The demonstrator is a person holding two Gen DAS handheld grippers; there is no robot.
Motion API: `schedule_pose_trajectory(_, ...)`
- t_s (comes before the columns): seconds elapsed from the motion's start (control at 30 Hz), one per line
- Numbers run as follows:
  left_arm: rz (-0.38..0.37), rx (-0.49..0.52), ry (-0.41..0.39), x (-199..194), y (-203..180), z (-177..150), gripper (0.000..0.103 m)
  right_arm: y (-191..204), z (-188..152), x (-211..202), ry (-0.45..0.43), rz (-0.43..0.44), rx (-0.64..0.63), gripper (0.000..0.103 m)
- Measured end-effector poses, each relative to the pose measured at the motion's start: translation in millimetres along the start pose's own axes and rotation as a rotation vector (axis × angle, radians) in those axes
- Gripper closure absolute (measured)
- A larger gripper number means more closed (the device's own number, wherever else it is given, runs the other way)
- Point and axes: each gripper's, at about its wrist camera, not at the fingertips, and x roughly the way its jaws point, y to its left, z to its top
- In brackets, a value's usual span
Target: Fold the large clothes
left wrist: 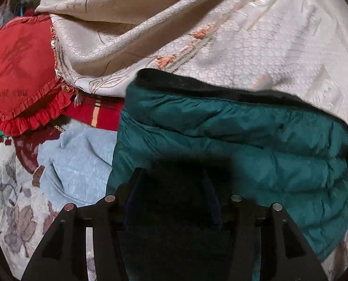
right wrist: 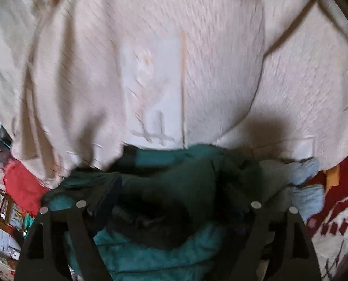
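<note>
blurred: cream bedspread (right wrist: 150, 70) | shadowed: left tool (left wrist: 174, 187) fingertips | cut off: green jacket (right wrist: 150, 257)

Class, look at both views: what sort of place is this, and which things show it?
Probably a bedroom: a floral quilt underneath, a red frilled cushion, and a beige bedspread heaped behind.

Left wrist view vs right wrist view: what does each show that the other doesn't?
Left wrist only: the red ruffled cushion with its lettering, the floral quilt, and the left tongs open over the jacket.

Right wrist only: a dark red patterned blanket, cluttered shelves at the left edge, and the right tongs open.

Both: the teal puffer jacket, the beige embroidered cloth behind it, and the light blue garment.
</note>
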Motion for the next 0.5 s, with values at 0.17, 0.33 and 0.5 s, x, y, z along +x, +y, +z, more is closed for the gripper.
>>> schedule_pose_trajectory(0.17, 0.022, -0.015, -0.008, 6.9, 1.7, 5.9, 0.070, 41.5, -27.4, -37.2, -0.045, 0.109, -0.208, 0.018)
schedule_pose_trajectory(0.33, 0.046, -0.022, -0.013, 15.3, 3.1, 15.3, 0.070, 94.8, -71.8, 28.8, 0.103, 0.025, -0.474, 0.019)
schedule_pose_trajectory(0.5, 0.066, -0.043, 0.020, 39.2, 12.1, 31.2, 0.063, 112.9, -64.4, 86.7, 0.066, -0.122, -0.568, 0.019)
